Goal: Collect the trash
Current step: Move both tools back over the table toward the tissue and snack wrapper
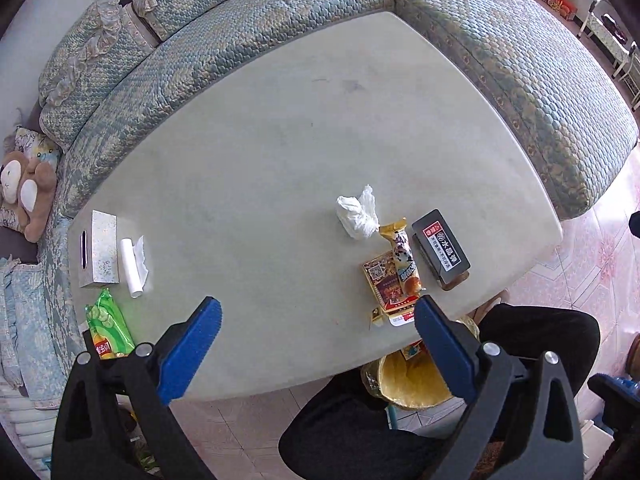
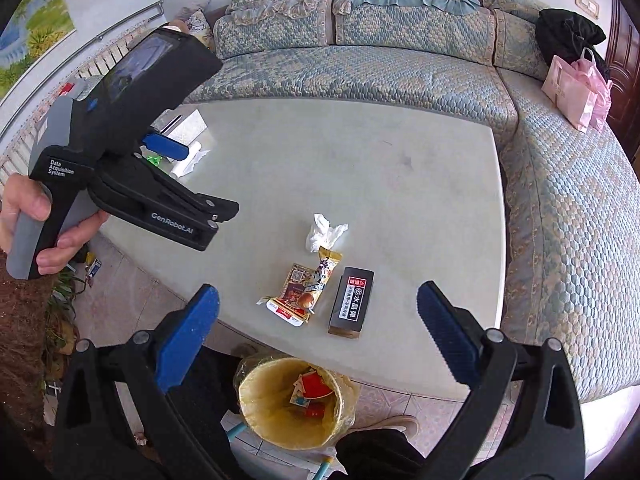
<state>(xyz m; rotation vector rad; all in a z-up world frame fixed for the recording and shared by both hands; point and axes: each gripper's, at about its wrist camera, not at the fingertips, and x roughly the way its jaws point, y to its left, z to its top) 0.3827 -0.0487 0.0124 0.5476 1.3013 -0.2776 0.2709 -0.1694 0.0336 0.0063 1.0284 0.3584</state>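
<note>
On the pale table (image 1: pixel 280 140) (image 2: pixel 360 160) lie a crumpled white tissue (image 1: pixel 358 214) (image 2: pixel 325 233), a snack wrapper (image 1: pixel 404 256) (image 2: pixel 320 280) over a flat red and gold packet (image 1: pixel 386 284) (image 2: pixel 290 300), and a black box (image 1: pixel 440 250) (image 2: pixel 352 300). A yellow-lined trash bin (image 2: pixel 292 404) (image 1: pixel 408 380) with some wrappers inside stands on the floor below the table's near edge. My left gripper (image 1: pixel 318 316) is open and empty above the near edge. My right gripper (image 2: pixel 318 300) is open and empty above the packets and bin.
A tissue box (image 1: pixel 98 250), a white roll (image 1: pixel 132 266) and a green snack bag (image 1: pixel 108 332) lie at the table's left end. A blue patterned sofa (image 2: pixel 400 68) wraps around the far and right sides. The left tool's body (image 2: pixel 132 128) shows in the right wrist view.
</note>
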